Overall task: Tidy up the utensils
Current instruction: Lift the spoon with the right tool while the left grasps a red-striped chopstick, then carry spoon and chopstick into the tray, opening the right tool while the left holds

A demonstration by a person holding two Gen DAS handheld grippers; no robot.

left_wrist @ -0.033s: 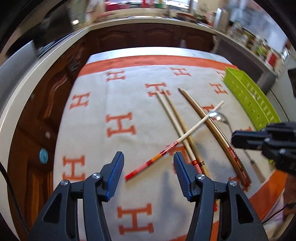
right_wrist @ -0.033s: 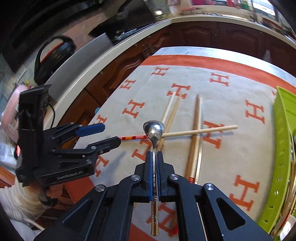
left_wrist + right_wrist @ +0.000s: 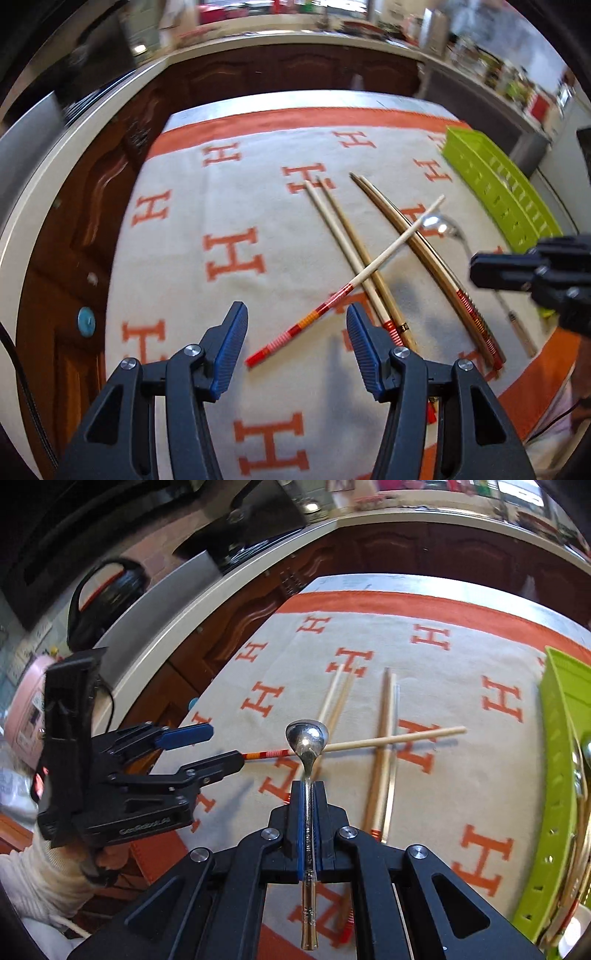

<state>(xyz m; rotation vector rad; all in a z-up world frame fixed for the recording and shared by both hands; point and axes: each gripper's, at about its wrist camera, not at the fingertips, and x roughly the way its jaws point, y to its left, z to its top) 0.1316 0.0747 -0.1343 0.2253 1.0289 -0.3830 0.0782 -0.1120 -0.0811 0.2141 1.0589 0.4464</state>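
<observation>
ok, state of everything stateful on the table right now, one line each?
right gripper: shut on the spoon
spoon: clamped by its handle, bowl forward
left gripper: open, empty
single chopstick: lying across both pairs
pale chopstick pair: flat, side by side
dark chopstick pair: flat, side by side
green tray: holding utensils already

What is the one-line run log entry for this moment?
right tongs: shut on spoon | left tongs: open | basket: right

Left gripper is showing black linkage arms, silver screws and ribbed blue pads. Below it, a cream knitted sleeve is covering the wrist.
</observation>
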